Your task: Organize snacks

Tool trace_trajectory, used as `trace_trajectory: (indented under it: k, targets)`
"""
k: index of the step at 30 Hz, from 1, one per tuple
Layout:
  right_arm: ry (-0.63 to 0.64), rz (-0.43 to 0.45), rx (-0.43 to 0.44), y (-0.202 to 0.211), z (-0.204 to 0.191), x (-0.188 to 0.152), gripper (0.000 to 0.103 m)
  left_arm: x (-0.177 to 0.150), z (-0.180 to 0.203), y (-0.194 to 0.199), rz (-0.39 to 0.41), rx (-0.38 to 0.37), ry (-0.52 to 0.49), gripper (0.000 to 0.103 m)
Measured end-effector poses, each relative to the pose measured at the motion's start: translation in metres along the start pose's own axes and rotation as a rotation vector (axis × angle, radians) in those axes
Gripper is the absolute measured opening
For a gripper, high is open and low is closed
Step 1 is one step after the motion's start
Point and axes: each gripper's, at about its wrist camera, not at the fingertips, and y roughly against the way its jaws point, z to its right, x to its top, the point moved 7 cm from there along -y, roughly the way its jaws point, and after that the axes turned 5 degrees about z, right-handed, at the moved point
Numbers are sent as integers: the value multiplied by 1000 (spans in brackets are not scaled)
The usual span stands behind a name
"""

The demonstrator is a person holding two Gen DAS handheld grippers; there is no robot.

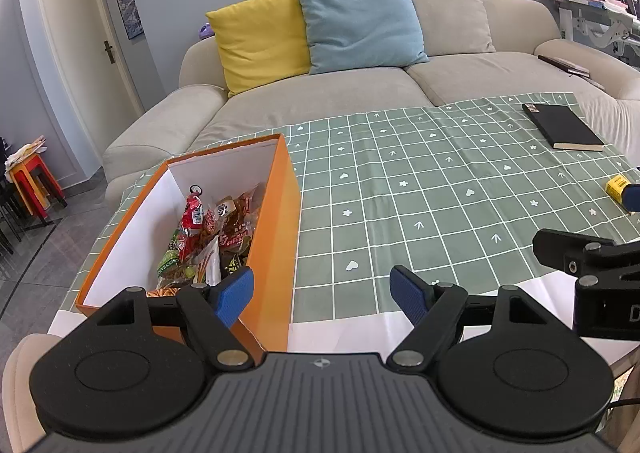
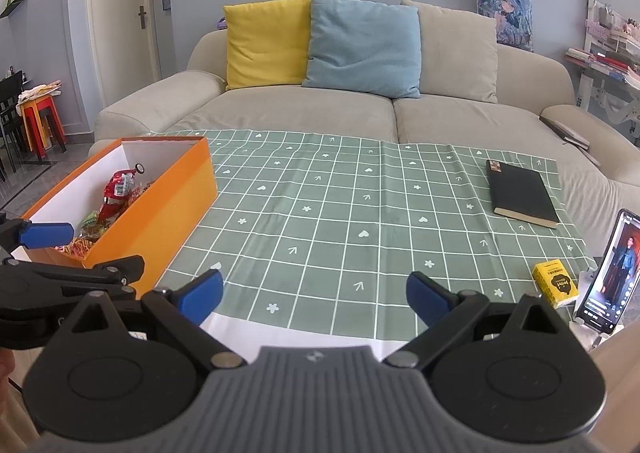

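An orange box [image 1: 276, 221] with white inner walls stands at the left of the green checked tablecloth and holds several snack packets [image 1: 208, 237]. It also shows in the right wrist view [image 2: 168, 209], with packets [image 2: 114, 197] inside. My left gripper [image 1: 322, 295] is open and empty, its left finger over the box's near right corner. My right gripper [image 2: 314, 299] is open and empty above the cloth's near edge. A small yellow pack [image 2: 555, 283] lies at the right, apart from both grippers.
A black notebook [image 2: 520, 193] lies on the cloth [image 2: 340, 213] at the far right. A phone [image 2: 610, 273] stands propped at the right edge. A beige sofa [image 2: 304, 109] with yellow and blue cushions runs behind the table. Red stools [image 2: 40, 121] stand at the far left.
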Motion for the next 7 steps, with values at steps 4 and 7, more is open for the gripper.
trace_trajectory:
  k: [4,7]
  targets:
    - [0,-1,1,0,0,0,95,0,-1,2,8,-11,5,91]
    - [0,0,0,0,0,0,95,0,0,3,7,-18,3,91]
